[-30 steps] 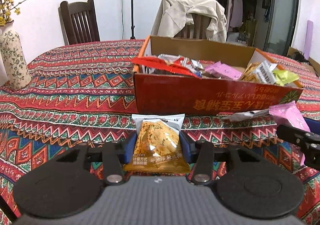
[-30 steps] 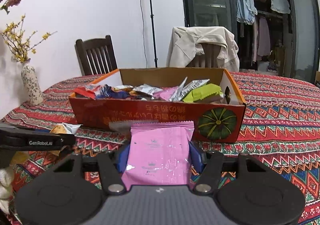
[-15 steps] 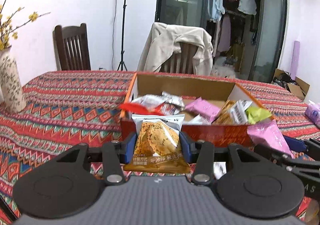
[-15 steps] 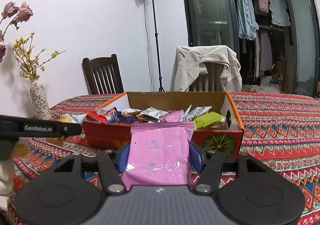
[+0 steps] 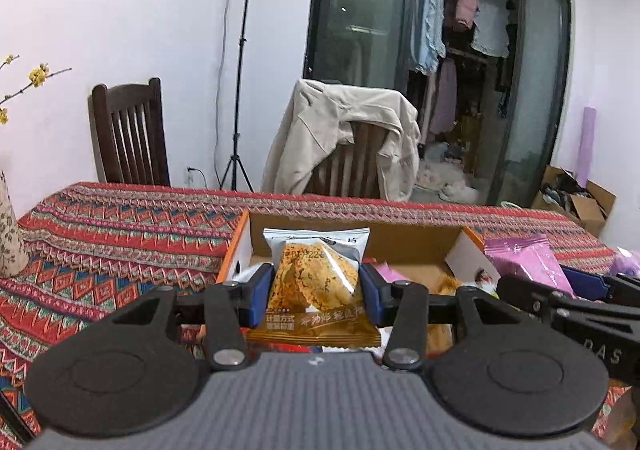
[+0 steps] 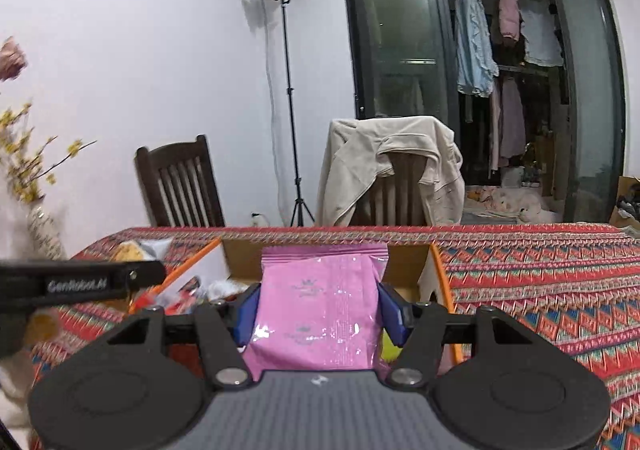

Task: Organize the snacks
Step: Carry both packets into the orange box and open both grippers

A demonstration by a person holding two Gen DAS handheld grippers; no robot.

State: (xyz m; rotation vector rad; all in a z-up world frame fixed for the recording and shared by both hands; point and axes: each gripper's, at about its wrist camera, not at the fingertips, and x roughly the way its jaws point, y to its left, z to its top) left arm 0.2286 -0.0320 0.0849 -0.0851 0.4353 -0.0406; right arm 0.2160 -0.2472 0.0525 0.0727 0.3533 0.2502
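Observation:
My left gripper [image 5: 314,292] is shut on an orange snack packet [image 5: 314,286] with a white top, held up in front of the open cardboard snack box [image 5: 416,246]. Blue pads [image 5: 260,290] press both sides of the packet. My right gripper [image 6: 318,308] is shut on a pink snack packet [image 6: 320,310], also raised over the box [image 6: 402,258]. In the left wrist view the pink packet [image 5: 528,262] and the right gripper's arm show at the right. The left gripper's arm [image 6: 76,282] crosses the right wrist view at the left. Most of the box's contents are hidden behind the packets.
The box stands on a table with a red patterned cloth [image 5: 120,234]. A flowered vase [image 6: 44,234] is at the left edge. A dark wooden chair [image 5: 128,134], a chair draped with a beige jacket [image 5: 348,142] and a light stand [image 6: 290,98] are behind the table.
Both grippers have risen with their packets and now stand higher, above the box's near wall. The box sits lower in both views. The grips are unchanged.

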